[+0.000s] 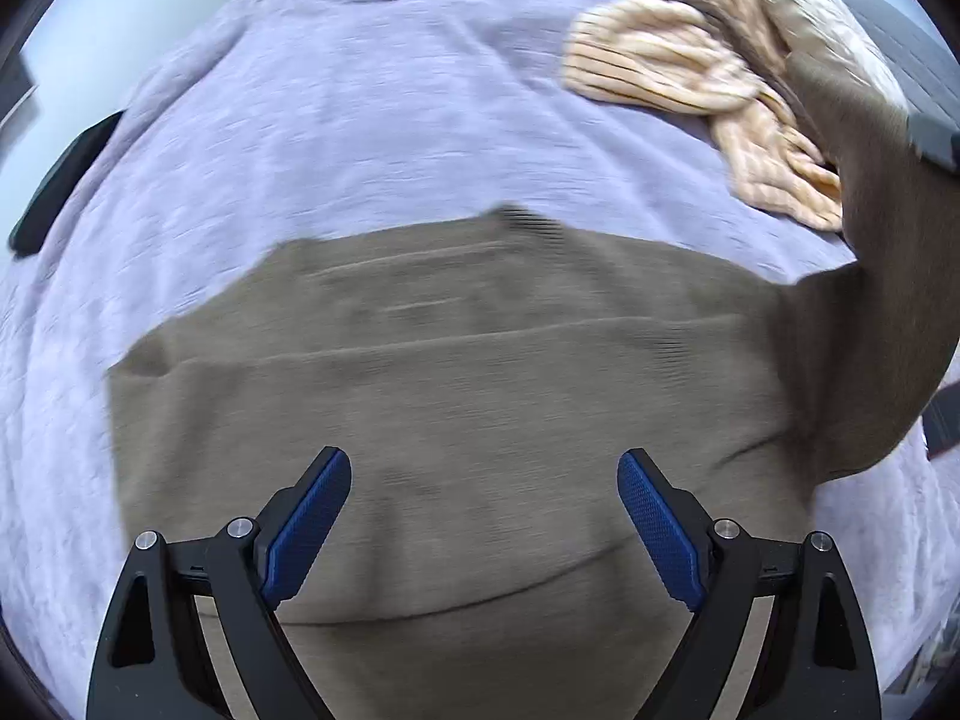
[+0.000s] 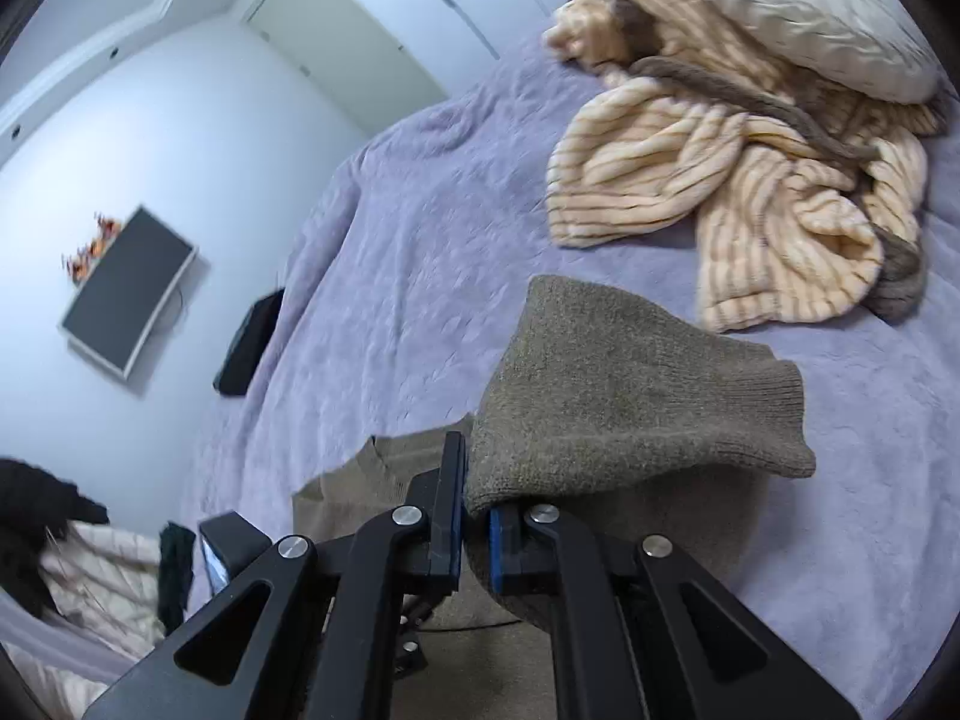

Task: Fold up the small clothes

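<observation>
An olive-brown knit sweater (image 1: 450, 396) lies spread flat on the lavender bedspread (image 1: 336, 108). My left gripper (image 1: 483, 459) hovers over the sweater's body, jaws wide open, nothing between the blue pads (image 1: 312, 516). One sleeve (image 1: 870, 276) is lifted up off the bed at the right. In the right wrist view my right gripper (image 2: 477, 516) is shut on that sleeve (image 2: 630, 402), whose ribbed cuff (image 2: 786, 420) hangs past the fingers to the right. The sweater's body (image 2: 372, 474) shows below and behind the fingers.
A heap of cream striped garments (image 2: 720, 192) with a grey-brown piece lies at the far right of the bed, under a pale pillow (image 2: 810, 12). A black object (image 2: 249, 342) sits at the bed's left edge. A dark screen (image 2: 126, 294) hangs on the wall.
</observation>
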Action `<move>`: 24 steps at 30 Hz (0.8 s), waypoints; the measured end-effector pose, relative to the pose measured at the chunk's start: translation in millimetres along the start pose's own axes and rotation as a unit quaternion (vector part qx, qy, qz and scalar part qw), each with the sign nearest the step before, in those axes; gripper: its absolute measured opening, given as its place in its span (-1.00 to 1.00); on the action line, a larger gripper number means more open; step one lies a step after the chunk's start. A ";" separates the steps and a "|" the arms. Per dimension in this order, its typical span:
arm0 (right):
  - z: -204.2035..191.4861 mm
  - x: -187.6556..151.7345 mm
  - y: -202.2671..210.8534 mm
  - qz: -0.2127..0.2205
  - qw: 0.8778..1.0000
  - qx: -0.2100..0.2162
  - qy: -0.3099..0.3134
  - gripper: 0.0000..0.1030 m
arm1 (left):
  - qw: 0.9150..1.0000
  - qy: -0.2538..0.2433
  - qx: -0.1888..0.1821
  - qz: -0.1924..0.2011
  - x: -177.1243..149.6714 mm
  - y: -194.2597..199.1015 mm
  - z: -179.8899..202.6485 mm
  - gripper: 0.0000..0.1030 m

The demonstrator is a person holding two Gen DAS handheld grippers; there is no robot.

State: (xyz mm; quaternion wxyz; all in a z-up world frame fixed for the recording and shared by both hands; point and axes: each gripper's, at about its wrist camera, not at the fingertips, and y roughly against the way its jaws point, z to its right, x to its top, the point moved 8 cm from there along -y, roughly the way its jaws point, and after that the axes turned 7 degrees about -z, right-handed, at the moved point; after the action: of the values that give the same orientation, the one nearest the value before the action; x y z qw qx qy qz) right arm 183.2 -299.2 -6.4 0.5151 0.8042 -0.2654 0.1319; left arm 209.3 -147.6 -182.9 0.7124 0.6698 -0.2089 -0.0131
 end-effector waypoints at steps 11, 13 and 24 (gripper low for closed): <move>-84.7 -140.8 -183.4 -0.207 0.934 -0.142 0.253 -0.77 | 0.995 0.083 0.044 -0.035 -52.2 -7.4 -148.0 0.77; -83.2 -155.2 -188.4 -0.220 0.922 -0.167 0.270 -0.55 | 0.995 0.081 0.040 -0.044 -59.8 -12.2 -152.3 0.77; -30.8 -122.1 -136.8 -0.181 0.982 -0.061 -0.010 -0.20 | 0.993 0.101 0.010 -0.053 -75.1 -24.7 -153.3 0.77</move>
State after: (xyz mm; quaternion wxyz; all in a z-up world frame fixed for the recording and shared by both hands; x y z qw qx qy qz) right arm 161.4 -191.0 -156.1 0.5757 0.8074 -0.1286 0.0118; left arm 195.5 17.8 -230.0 0.7216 0.6848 -0.1000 0.0186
